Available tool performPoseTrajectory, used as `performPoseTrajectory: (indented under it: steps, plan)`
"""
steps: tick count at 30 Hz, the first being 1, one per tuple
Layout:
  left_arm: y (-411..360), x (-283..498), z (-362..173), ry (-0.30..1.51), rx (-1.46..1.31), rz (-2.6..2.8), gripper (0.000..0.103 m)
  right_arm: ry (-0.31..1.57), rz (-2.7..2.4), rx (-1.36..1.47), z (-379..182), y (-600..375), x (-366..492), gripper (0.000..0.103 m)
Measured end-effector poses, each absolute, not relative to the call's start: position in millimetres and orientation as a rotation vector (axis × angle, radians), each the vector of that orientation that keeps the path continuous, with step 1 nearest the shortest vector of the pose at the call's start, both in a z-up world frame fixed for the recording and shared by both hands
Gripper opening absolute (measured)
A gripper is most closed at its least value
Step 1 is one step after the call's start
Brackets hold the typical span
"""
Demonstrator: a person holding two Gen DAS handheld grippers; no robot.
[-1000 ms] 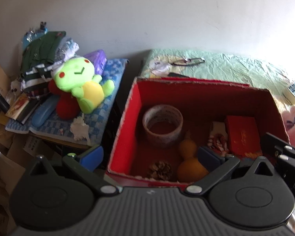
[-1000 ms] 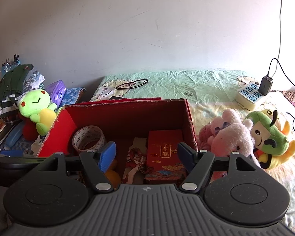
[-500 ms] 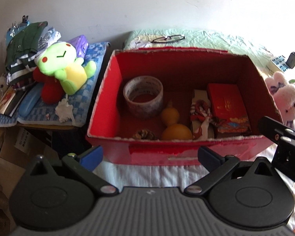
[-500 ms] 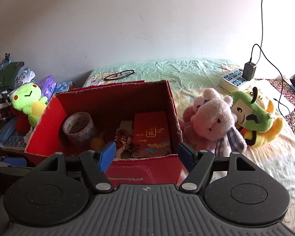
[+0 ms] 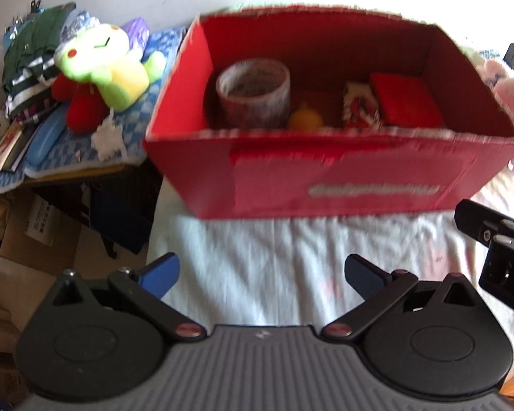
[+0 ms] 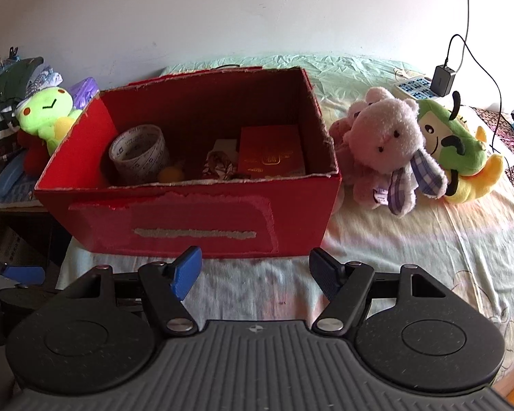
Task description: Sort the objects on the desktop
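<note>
A red cardboard box (image 5: pixel 325 178) (image 6: pixel 195 219) stands on the bed. Inside it are a roll of tape (image 5: pixel 253 92) (image 6: pixel 138 152), an orange gourd (image 5: pixel 305 118) (image 6: pixel 169 173), a patterned packet (image 5: pixel 359 108) (image 6: pixel 219 164) and a red booklet (image 5: pixel 406 102) (image 6: pixel 272 150). My left gripper (image 5: pixel 262 275) is open and empty, in front of the box above the white sheet. My right gripper (image 6: pixel 253 274) is open and empty, just before the box's front wall.
A pink plush (image 6: pixel 390 147) and a green-yellow plush (image 6: pixel 452 144) lie right of the box. A green frog plush (image 5: pixel 102 65) (image 6: pixel 48 116) sits on a cluttered side table (image 5: pixel 68 171) at left. A power strip (image 6: pixel 416 85) with charger lies at the back right.
Both grippers have pulled back from the box and lowered; the box now sits farther ahead with its front wall in view. Both stay open and empty.
</note>
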State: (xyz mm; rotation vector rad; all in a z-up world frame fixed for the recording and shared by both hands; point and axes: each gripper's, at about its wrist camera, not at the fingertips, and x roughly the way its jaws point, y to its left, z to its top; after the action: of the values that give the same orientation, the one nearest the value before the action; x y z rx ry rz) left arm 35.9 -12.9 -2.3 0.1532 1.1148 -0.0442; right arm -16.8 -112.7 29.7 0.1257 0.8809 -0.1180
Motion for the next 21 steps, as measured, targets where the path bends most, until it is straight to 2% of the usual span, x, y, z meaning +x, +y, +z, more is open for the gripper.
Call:
performPoseTrajectory:
  steps: [7,21]
  plan:
    - [-2,25,-18,1.168,0.143,-0.042,0.102,0.927,-0.074,0.109,20,-101,-15,0.072]
    - [13,26,-16,1.159,0.128,-0.006,0.102,0.907,-0.072,0.111,24,-91,-8,0.073]
